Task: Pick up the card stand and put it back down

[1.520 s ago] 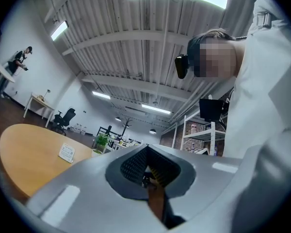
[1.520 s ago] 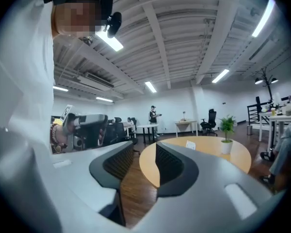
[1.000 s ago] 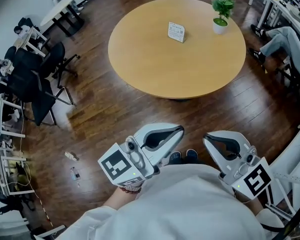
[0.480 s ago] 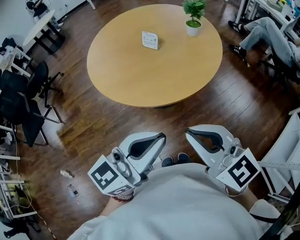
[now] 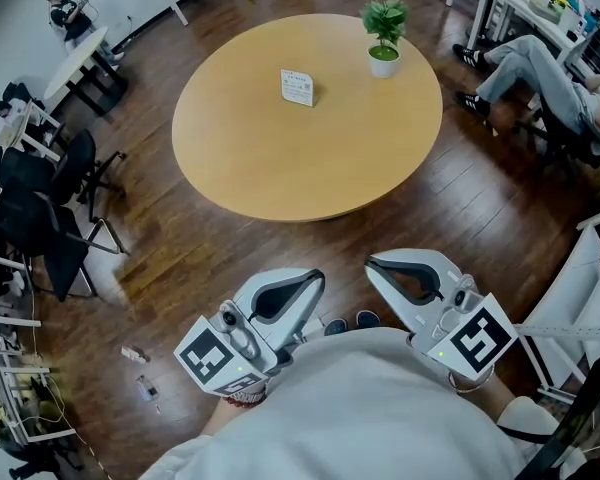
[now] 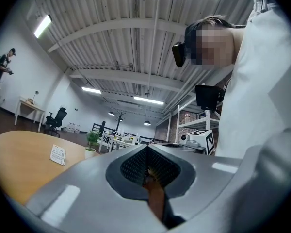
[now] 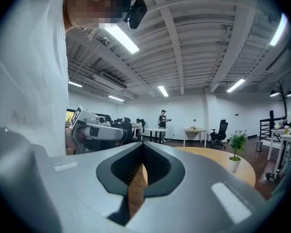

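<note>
The card stand (image 5: 297, 87), a small white upright sign, stands on the far half of the round wooden table (image 5: 300, 163), left of a potted plant (image 5: 384, 30). It also shows small in the left gripper view (image 6: 57, 155). My left gripper (image 5: 316, 280) and right gripper (image 5: 373, 265) are held close to my chest, over the floor and well short of the table's near edge. Both are shut with nothing between their jaws; the pads meet in the left gripper view (image 6: 146, 171) and in the right gripper view (image 7: 138, 171). The plant (image 7: 236, 152) shows in the right gripper view.
Black office chairs (image 5: 40, 188) and desks stand at the left. A seated person's legs (image 5: 535, 63) reach in at the upper right. A white rack (image 5: 590, 268) is close on my right. Small litter (image 5: 135, 354) lies on the dark wood floor.
The table and card stand have shifted left in the head view. Both grippers sit slightly lower and further left in the picture, still shut and empty.
</note>
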The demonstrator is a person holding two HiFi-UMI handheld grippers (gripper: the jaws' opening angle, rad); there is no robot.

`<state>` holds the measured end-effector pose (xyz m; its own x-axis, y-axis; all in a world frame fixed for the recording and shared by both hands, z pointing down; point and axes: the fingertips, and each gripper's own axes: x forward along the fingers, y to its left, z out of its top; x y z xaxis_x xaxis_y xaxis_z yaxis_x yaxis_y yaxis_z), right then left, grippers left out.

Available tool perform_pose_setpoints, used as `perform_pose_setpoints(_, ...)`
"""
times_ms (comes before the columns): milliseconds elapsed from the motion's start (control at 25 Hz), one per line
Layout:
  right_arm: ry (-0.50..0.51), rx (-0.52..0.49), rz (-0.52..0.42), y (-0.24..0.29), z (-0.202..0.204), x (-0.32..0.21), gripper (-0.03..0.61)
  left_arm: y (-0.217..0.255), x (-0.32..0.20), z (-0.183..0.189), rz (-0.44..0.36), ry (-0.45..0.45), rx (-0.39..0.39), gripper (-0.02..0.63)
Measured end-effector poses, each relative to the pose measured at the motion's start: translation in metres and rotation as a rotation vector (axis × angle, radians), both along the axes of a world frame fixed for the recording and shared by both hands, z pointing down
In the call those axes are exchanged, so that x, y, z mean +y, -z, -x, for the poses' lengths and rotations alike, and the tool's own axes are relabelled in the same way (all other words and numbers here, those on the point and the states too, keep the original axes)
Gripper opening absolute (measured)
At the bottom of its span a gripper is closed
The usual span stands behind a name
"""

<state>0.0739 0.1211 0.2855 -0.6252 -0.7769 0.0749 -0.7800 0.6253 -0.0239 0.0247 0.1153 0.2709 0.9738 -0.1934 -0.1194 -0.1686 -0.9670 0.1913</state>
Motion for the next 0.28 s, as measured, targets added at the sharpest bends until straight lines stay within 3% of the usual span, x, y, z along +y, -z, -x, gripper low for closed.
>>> perform_pose_setpoints(280,-0.009,-0.028,0.007,0.0050,0.0000,-0.0031,0.006,0.0000,-0.0040,0.0043,0.010,0.013,0.004,-0.015)
